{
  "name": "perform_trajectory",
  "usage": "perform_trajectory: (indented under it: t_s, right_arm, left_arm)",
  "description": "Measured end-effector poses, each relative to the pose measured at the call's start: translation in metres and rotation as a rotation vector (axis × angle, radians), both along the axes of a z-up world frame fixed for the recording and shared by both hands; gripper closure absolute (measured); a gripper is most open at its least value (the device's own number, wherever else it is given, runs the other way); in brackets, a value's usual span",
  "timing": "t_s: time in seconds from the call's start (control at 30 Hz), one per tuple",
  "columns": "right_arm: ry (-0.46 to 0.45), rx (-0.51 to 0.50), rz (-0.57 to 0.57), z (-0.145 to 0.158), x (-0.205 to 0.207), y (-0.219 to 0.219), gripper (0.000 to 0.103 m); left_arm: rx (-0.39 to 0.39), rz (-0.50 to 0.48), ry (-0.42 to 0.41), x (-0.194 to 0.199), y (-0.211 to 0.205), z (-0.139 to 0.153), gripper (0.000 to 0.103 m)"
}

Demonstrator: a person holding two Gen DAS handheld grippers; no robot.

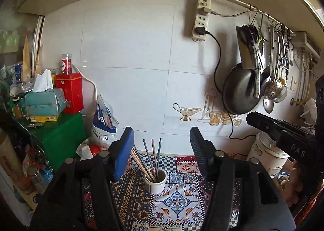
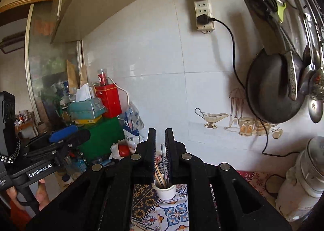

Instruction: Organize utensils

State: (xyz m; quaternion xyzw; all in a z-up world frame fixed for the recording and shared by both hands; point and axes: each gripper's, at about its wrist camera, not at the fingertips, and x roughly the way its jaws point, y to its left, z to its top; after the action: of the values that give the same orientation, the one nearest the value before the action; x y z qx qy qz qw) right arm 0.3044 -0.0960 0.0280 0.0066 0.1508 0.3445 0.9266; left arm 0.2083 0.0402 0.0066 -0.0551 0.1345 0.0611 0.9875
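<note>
A white cup (image 1: 156, 185) stands on the patterned tablecloth (image 1: 176, 200) and holds several chopsticks (image 1: 150, 158), some metal and some wooden, leaning left. My left gripper (image 1: 162, 132) hovers above and in front of the cup, its blue-padded fingers wide apart with nothing between them. In the right wrist view the same cup (image 2: 165, 191) and chopsticks (image 2: 162, 168) show through the narrow slit of my right gripper (image 2: 160, 132), whose jaws are almost together and empty. The left gripper (image 2: 68, 133) is at the left edge there. The right gripper (image 1: 277, 129) enters the left wrist view from the right.
A black pan (image 1: 241, 91) and ladles (image 1: 271, 89) hang on a wall rail at the right, below a power strip (image 1: 200, 20) with a cable. Stacked at the left are a tissue box (image 1: 44, 101), a red tin (image 1: 69, 93) and a green box (image 1: 60, 137). A white container (image 1: 267, 154) stands at the right.
</note>
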Motion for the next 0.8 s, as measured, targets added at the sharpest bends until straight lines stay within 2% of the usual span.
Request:
perform_trajectory:
  t_s: [0.03,0.07,0.1,0.13,0.17,0.2,0.33,0.47,0.8]
  right_arm:
    - [-0.009,-0.004,-0.02,0.0,-0.01,-0.002,0.087]
    - [-0.017,-0.007,-0.039,0.001,-0.02,-0.005,0.076]
    - [-0.026,-0.005,-0.059,0.0,-0.03,-0.008,0.07]
    - [-0.04,-0.001,-0.085,0.001,-0.04,-0.013,0.057]
    - [-0.055,0.001,-0.113,0.001,-0.048,-0.014,0.052]
    - [-0.071,0.001,-0.144,0.002,-0.058,-0.02,0.043]
    - [-0.119,-0.002,-0.235,0.004,-0.085,-0.03,0.014]
    - [-0.147,-0.021,-0.303,0.002,-0.106,-0.034,0.002]
    - [-0.104,-0.032,-0.323,-0.004,-0.122,-0.041,0.001]
  left_arm:
    - [-0.001,0.001,-0.004,-0.01,-0.002,0.0,0.037]
    - [-0.001,0.002,-0.009,-0.019,-0.004,0.0,0.032]
    - [0.0,0.005,-0.013,-0.027,-0.005,-0.001,0.027]
    - [0.0,0.009,-0.017,-0.035,-0.007,-0.002,0.024]
    - [0.001,0.014,-0.023,-0.043,-0.009,-0.003,0.017]
    - [0.005,0.024,-0.031,-0.051,-0.011,-0.004,0.012]
    - [0.02,0.055,-0.045,-0.076,-0.018,-0.006,0.005]
    - [0.014,0.063,-0.043,-0.09,-0.019,-0.01,0.003]
    - [0.016,0.072,-0.044,-0.108,-0.02,-0.015,0.003]
